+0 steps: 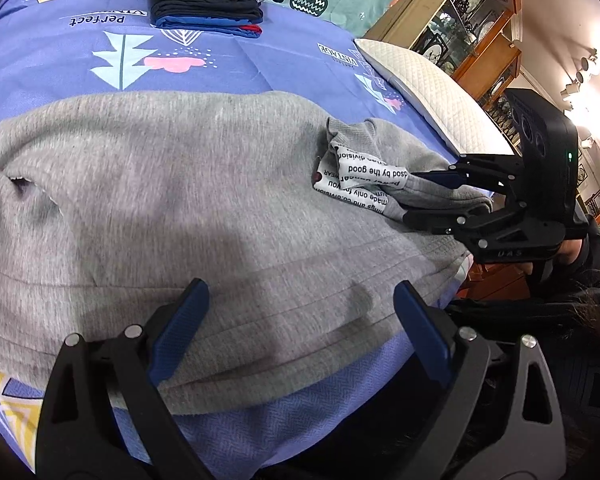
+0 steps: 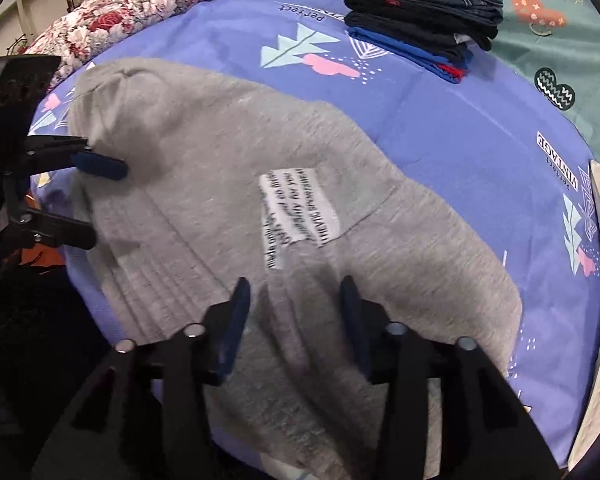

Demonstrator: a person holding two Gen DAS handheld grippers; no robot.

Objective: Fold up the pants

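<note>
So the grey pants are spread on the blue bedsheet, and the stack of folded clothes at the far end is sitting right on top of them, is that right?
Not quite. The stack of folded clothes sits on the blue bedsheet itself, apart from the grey pants, with bare sheet between them. The right wrist view shows the gap.

My left gripper [image 1: 300,320]: black angular linkage arms, silver round pins at the joints, blue ribbed pads on the jaws. My right gripper [image 2: 294,312]: same black arms, silver pins, blue pads. Seen from the left camera, its black housing carries a green light and raised lettering on the body.
</note>
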